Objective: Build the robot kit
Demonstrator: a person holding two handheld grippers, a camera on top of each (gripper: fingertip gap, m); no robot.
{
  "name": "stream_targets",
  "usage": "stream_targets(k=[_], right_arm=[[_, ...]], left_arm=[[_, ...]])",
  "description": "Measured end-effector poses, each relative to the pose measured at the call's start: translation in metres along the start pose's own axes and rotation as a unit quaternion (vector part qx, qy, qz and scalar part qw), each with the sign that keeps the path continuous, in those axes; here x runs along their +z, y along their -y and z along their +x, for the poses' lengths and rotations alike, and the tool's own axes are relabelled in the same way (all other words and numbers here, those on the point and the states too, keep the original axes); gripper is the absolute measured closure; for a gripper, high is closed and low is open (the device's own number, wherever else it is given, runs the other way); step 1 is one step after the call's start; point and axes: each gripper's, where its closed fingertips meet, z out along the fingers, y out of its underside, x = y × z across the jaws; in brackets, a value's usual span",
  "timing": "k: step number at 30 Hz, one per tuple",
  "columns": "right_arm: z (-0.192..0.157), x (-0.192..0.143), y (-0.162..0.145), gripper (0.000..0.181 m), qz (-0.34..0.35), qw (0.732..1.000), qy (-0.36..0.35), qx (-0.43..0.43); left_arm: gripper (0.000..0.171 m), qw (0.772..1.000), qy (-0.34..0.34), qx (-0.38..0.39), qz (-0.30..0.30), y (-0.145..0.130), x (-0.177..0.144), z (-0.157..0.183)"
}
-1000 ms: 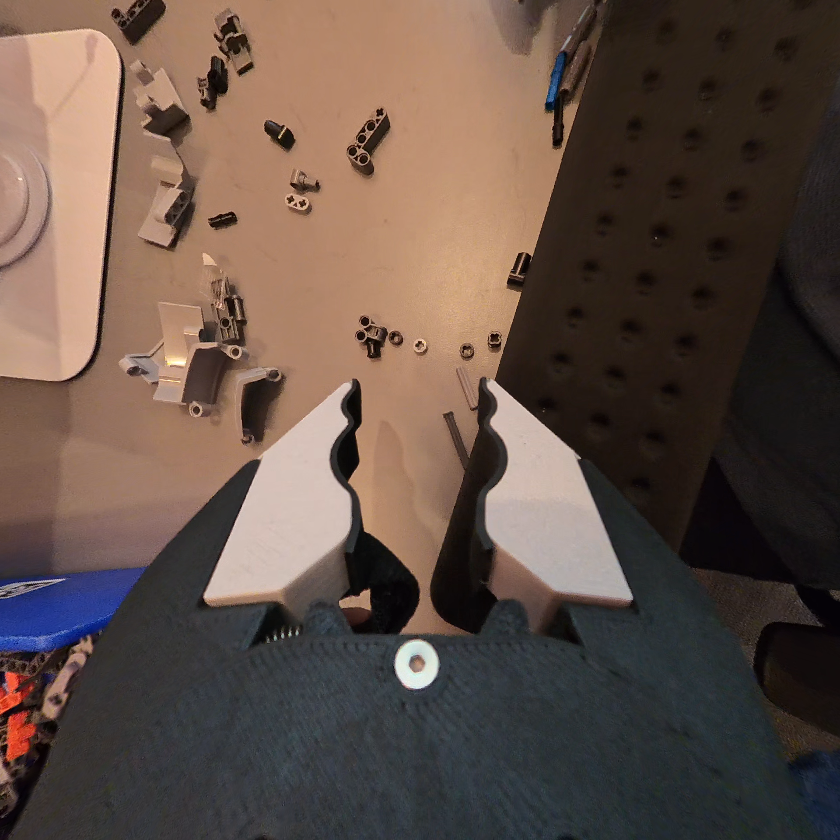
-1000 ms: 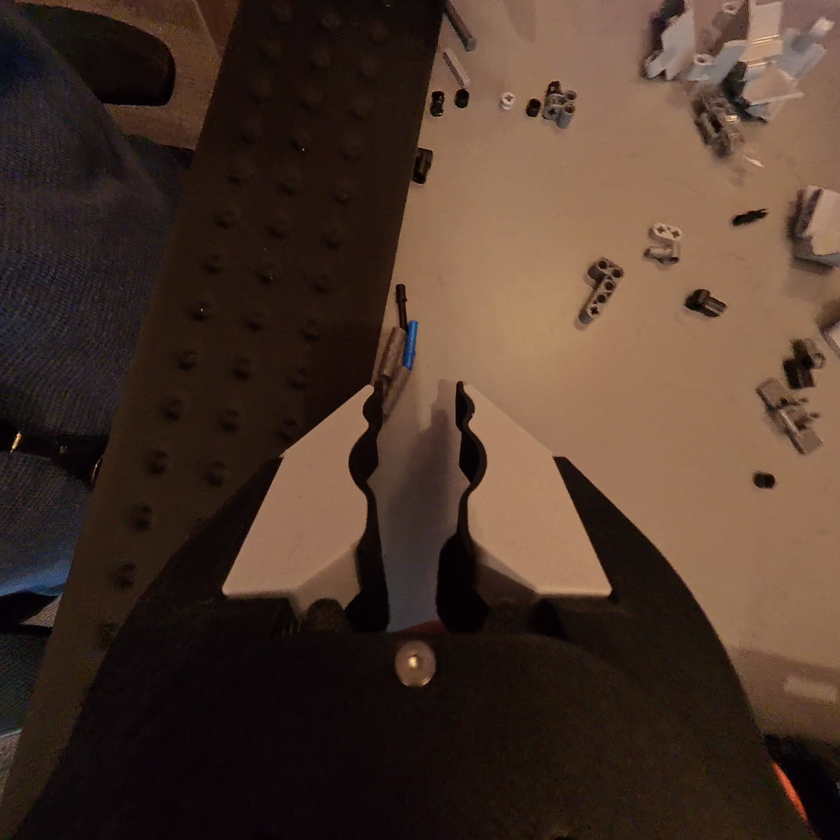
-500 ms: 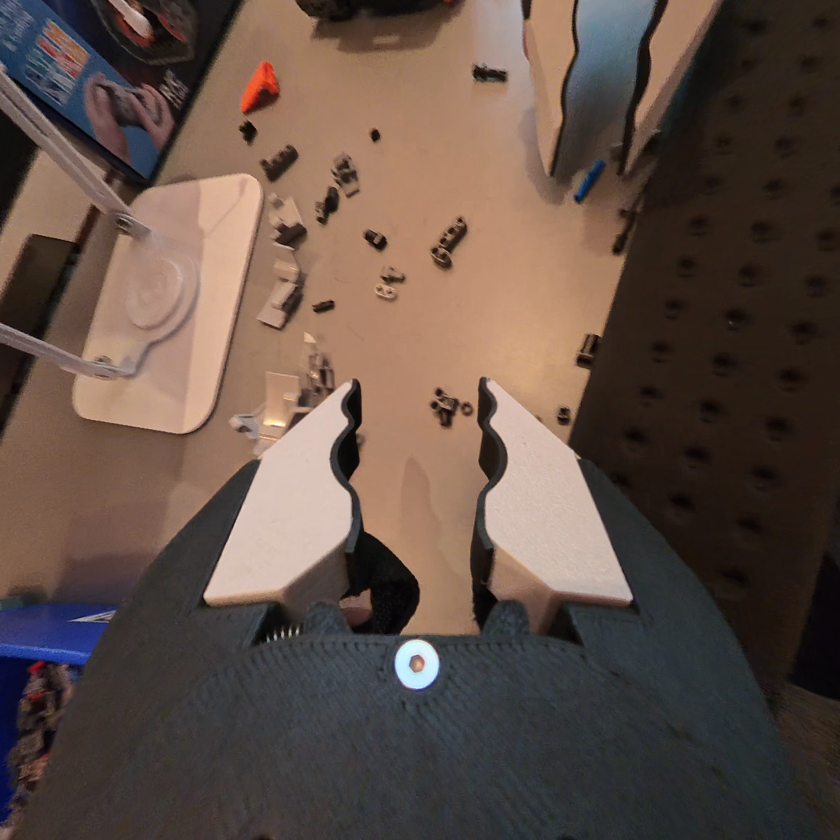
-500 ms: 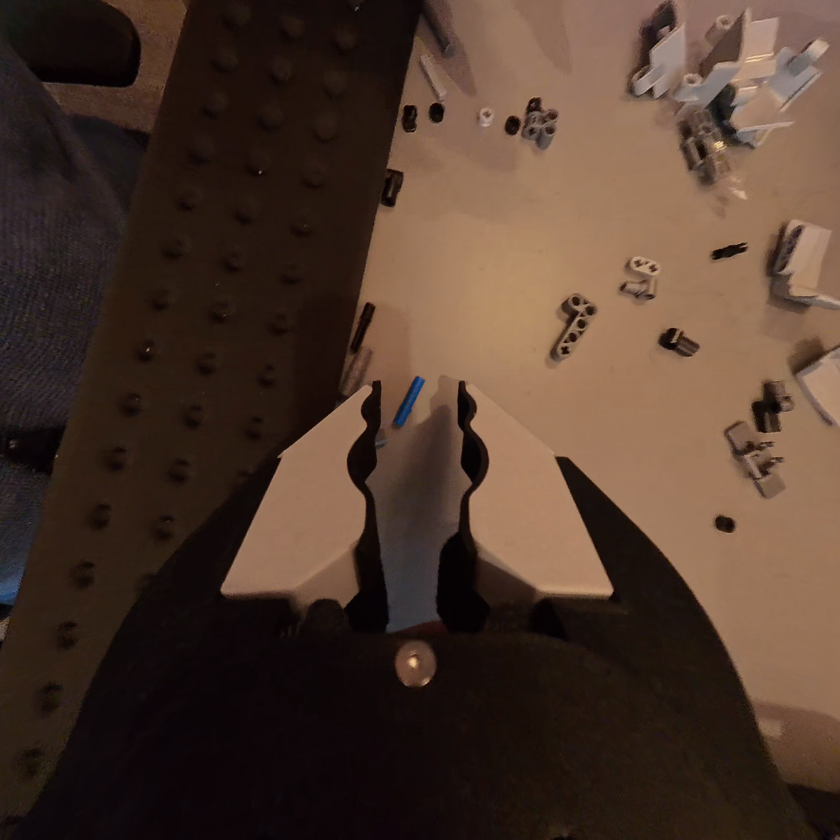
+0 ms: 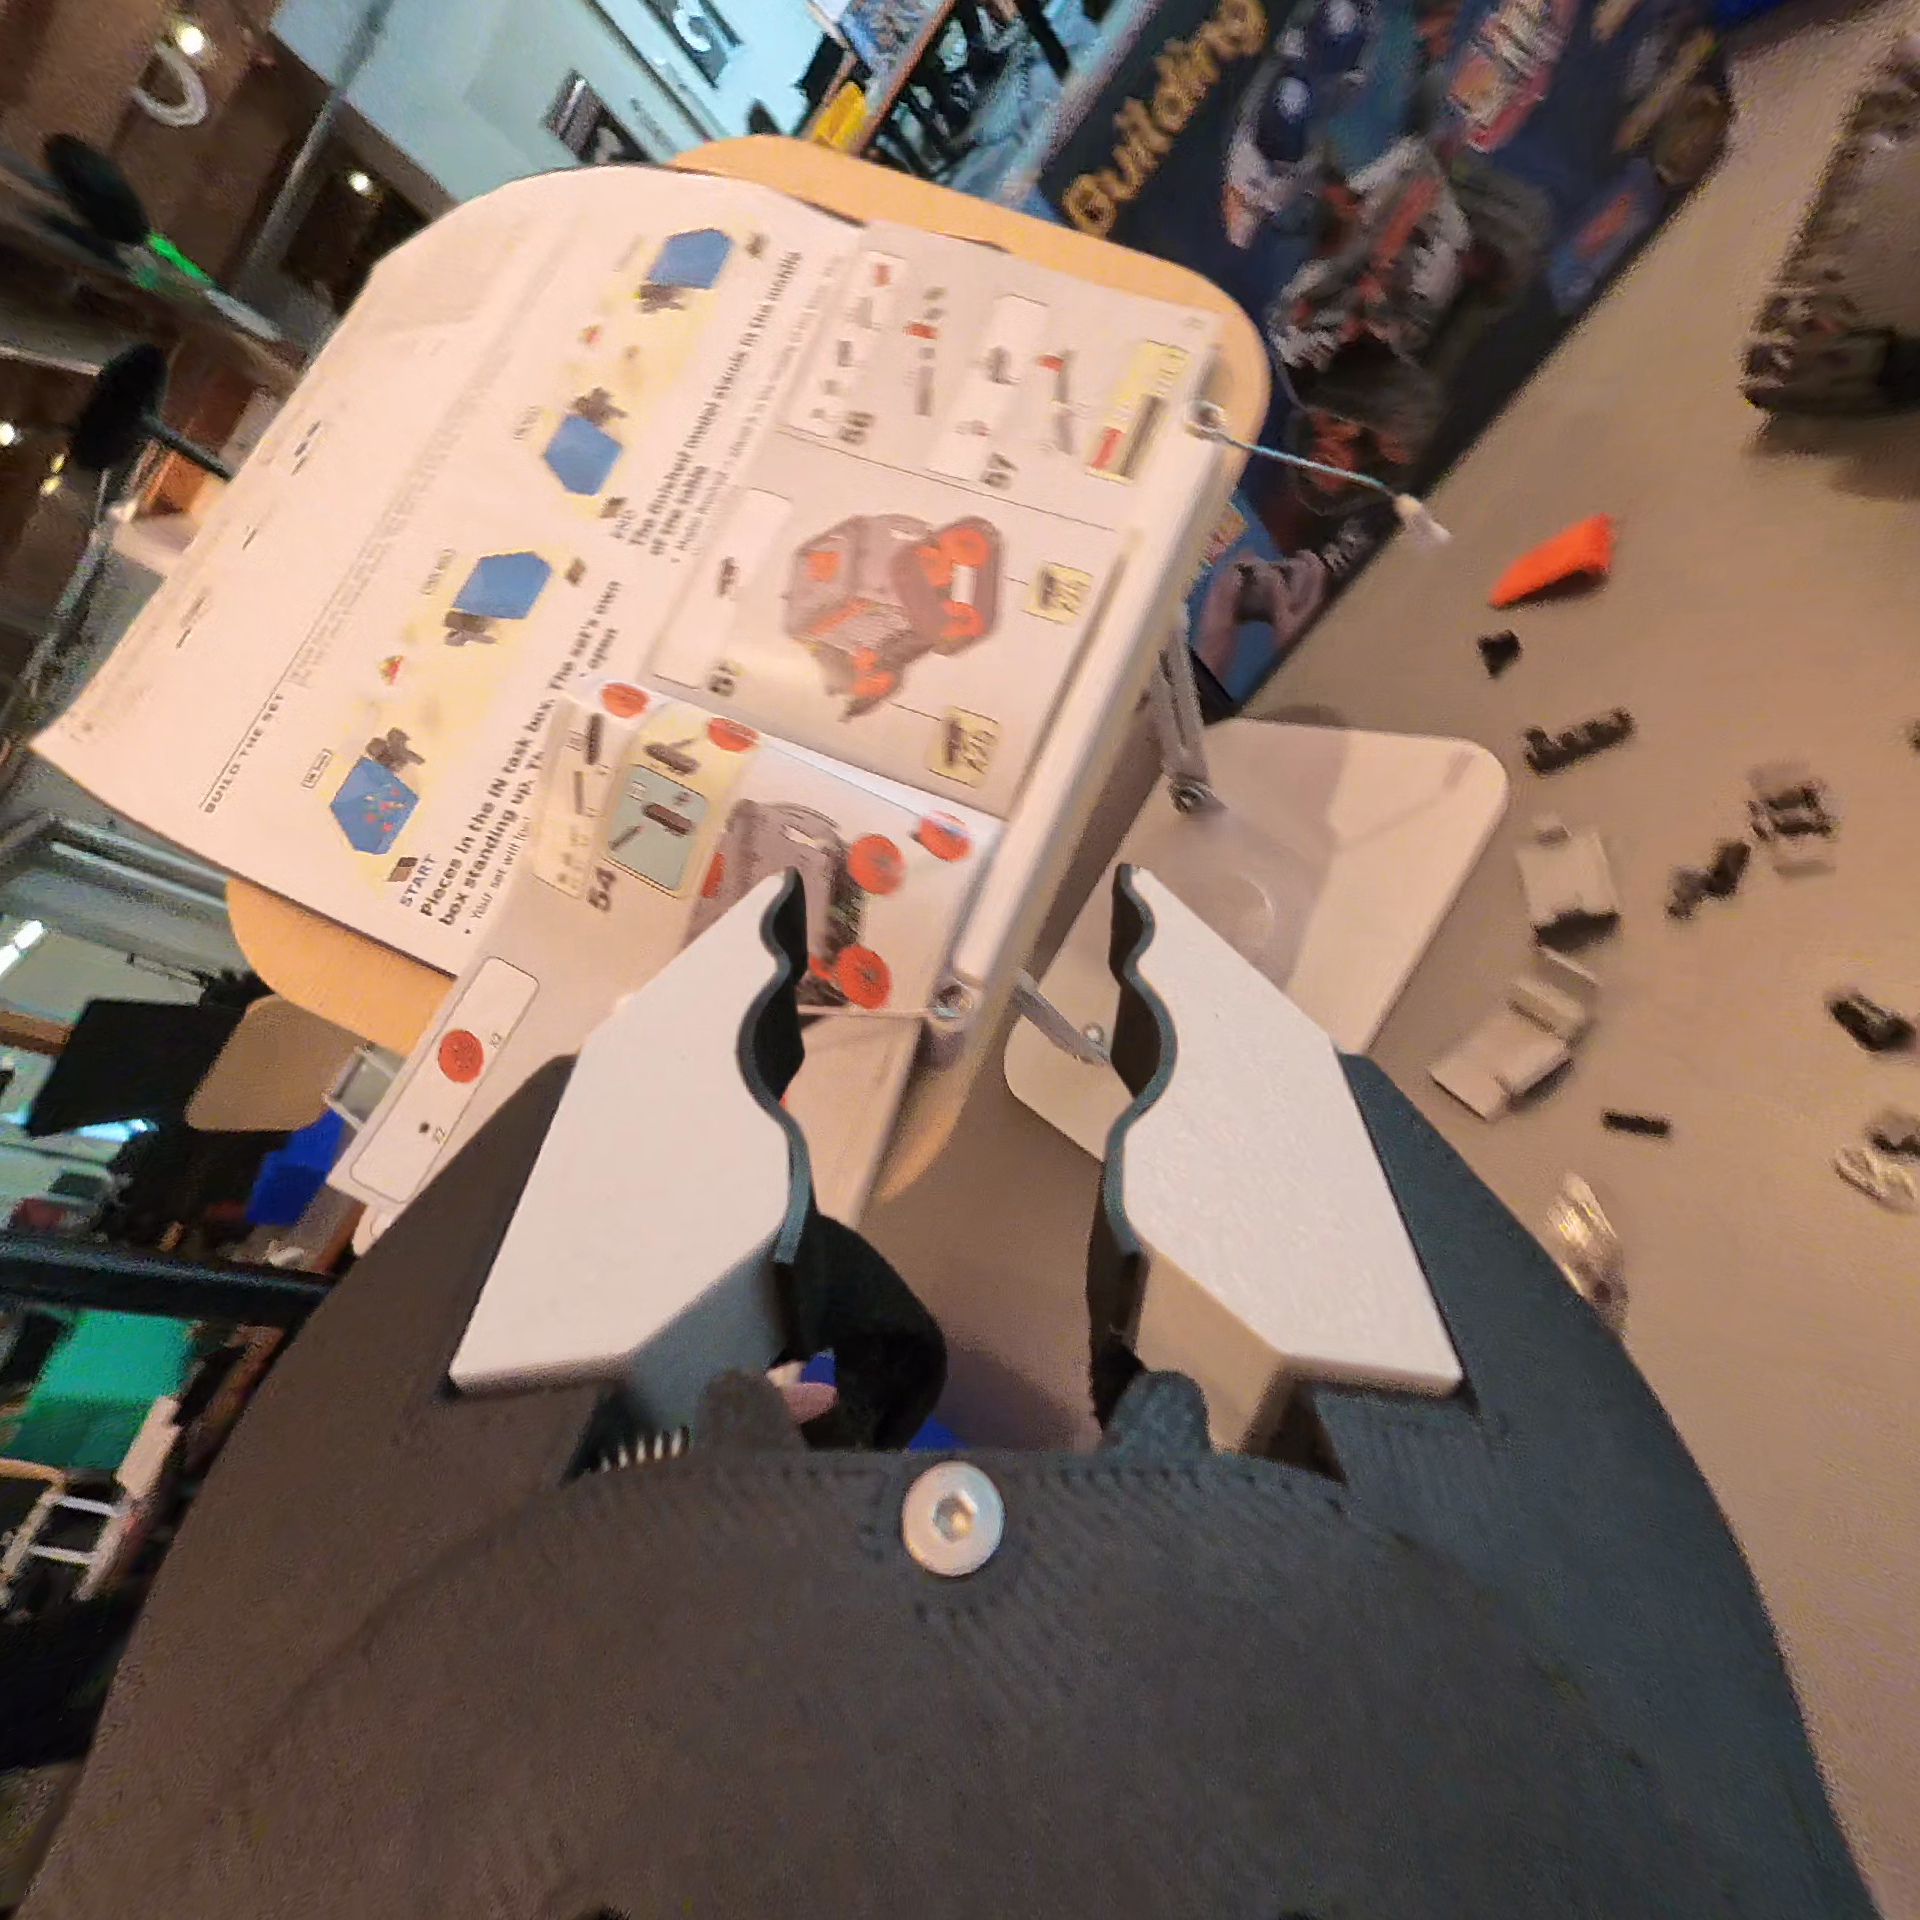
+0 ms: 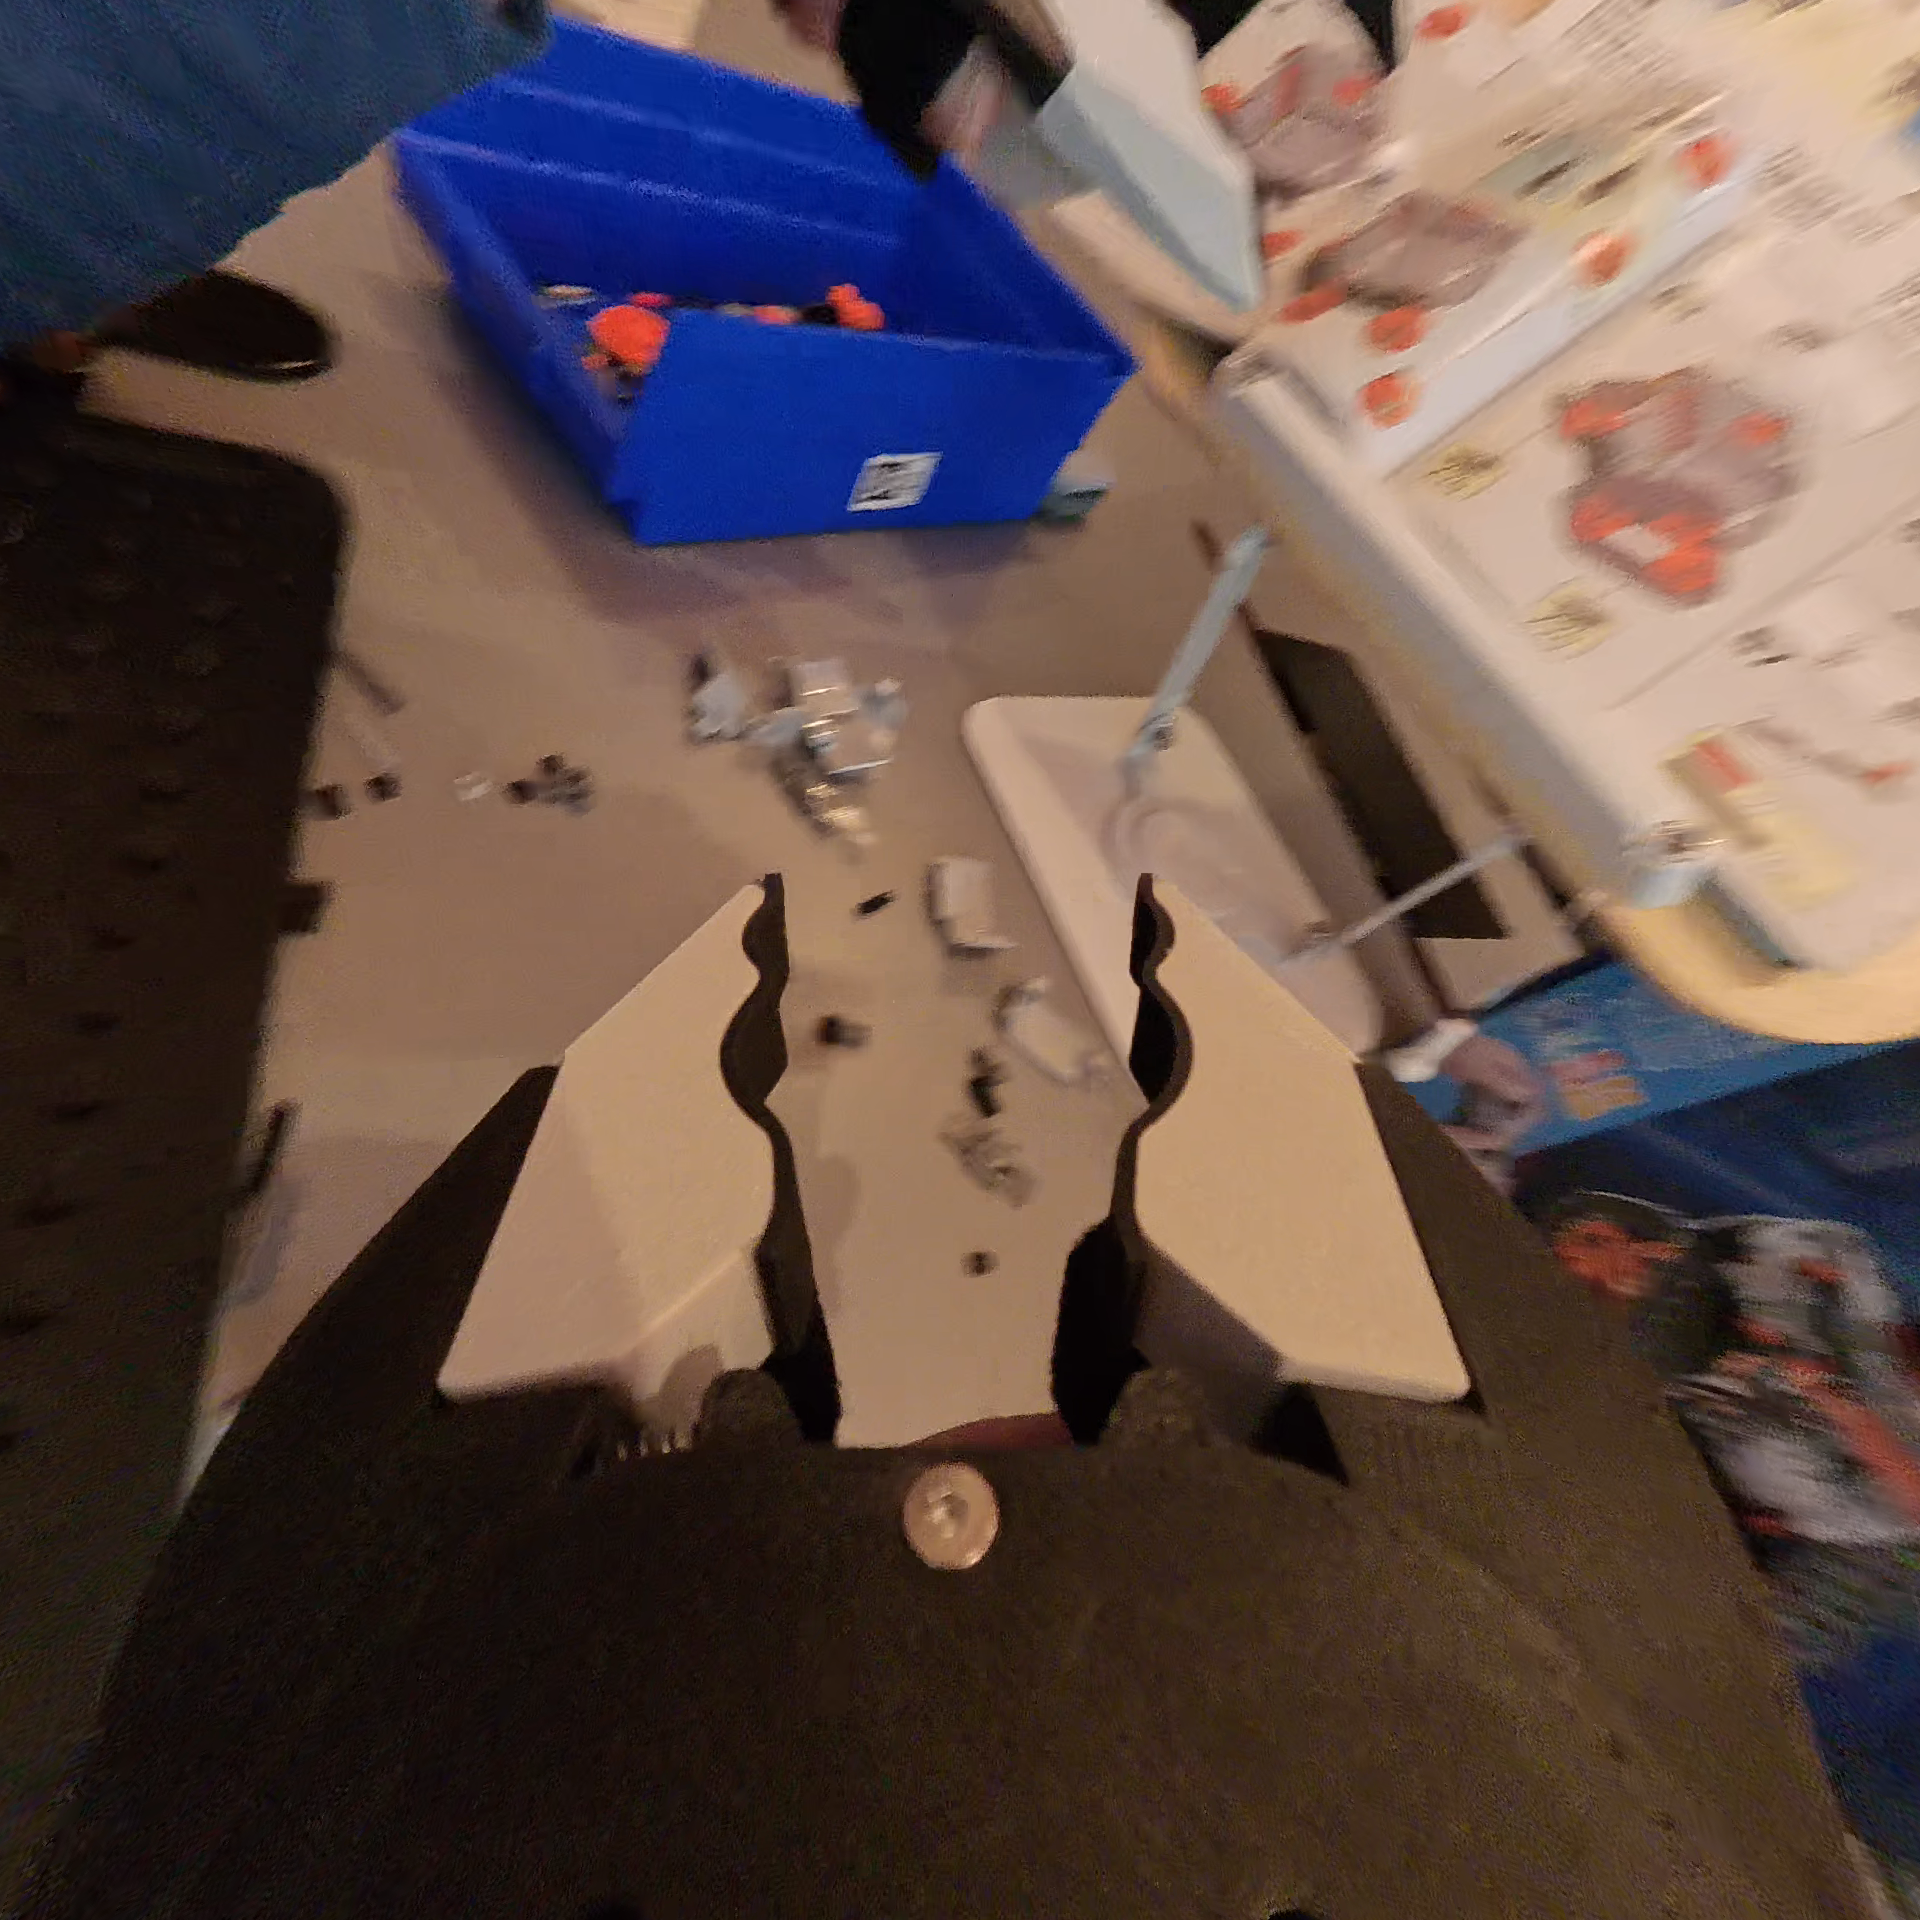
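Grippers both empty: left gripper [image 5: 956, 883] spread wide, facing instruction sheet [image 5: 644, 540] on its stand; right gripper [image 6: 956, 888] spread wide above loose grey pieces [image 6: 821, 727] near blue bin [image 6: 831, 436]; hold steadier, views blurred.

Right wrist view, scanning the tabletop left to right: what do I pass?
Black studded mat → blue plastic bin holding orange pieces → white flat stand base → open instruction booklet on its tilted stand. Small grey and black pieces scatter between mat and base.
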Motion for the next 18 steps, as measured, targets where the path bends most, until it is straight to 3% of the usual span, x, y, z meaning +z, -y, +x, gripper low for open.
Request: stream_targets(k=[2, 7, 12, 18], right_arm=[[0.035, -0.003, 0.016, 0.116, -0.003, 0.998, -0.053, -0.013], [0.118, -0.019, 0.045, 0.116, -0.017, 0.987, -0.150, -0.055], [0.184, -0.020, 0.053, 0.120, -0.027, 0.982, -0.181, -0.046], [0.229, 0.005, 0.045, 0.123, -0.069, 0.974, -0.196, -0.085]], left_arm=[[0.118, 1.000, 0.015, -0.018, -0.005, -0.002, 0.016, -0.018], [0.115, 0.999, -0.011, 0.012, -0.041, -0.027, 0.032, -0.022], [0.117, 0.992, -0.050, 0.091, -0.073, -0.051, 0.037, -0.004], [0.121, 0.993, -0.021, 0.098, -0.066, -0.050, 0.047, -0.006]])
